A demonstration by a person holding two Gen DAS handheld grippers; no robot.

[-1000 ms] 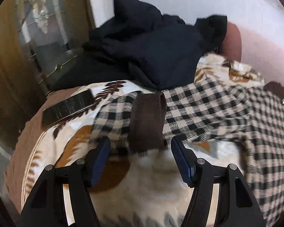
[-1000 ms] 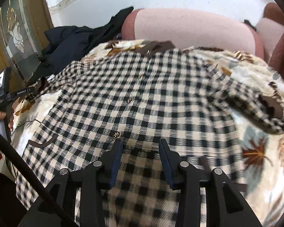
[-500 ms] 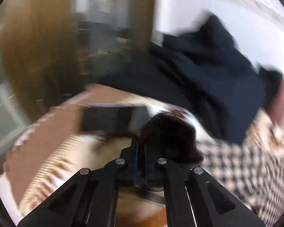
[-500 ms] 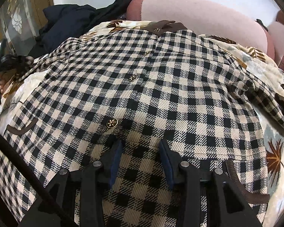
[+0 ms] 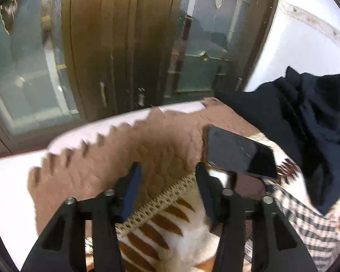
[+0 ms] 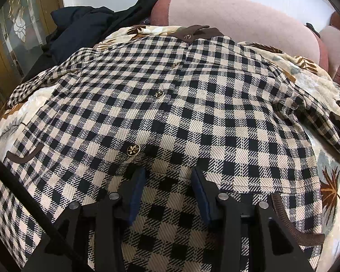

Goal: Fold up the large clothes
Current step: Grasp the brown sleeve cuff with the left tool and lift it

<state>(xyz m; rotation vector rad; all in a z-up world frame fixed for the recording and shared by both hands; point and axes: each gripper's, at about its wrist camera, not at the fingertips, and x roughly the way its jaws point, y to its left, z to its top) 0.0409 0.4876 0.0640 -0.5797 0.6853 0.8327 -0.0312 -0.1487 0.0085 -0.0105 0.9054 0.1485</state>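
The left gripper (image 5: pixel 166 179) is opening over the brown blanket border (image 5: pixel 147 140), nothing between its jaws. The right gripper (image 6: pixel 168 181) is opening above the checked jacket (image 6: pixel 170 113), lying spread across the leaf-print blanket (image 6: pixel 328 181). A phone (image 5: pixel 238 154) is lying just right, dark clothes (image 5: pixel 306 117) and a glazed wooden door (image 5: pixel 124 45) farther off.

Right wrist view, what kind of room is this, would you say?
Probably a home living room or bedroom: a checked coat lies spread on a leaf-print blanket over a pink sofa or bed, by a wooden door with decorative glass.
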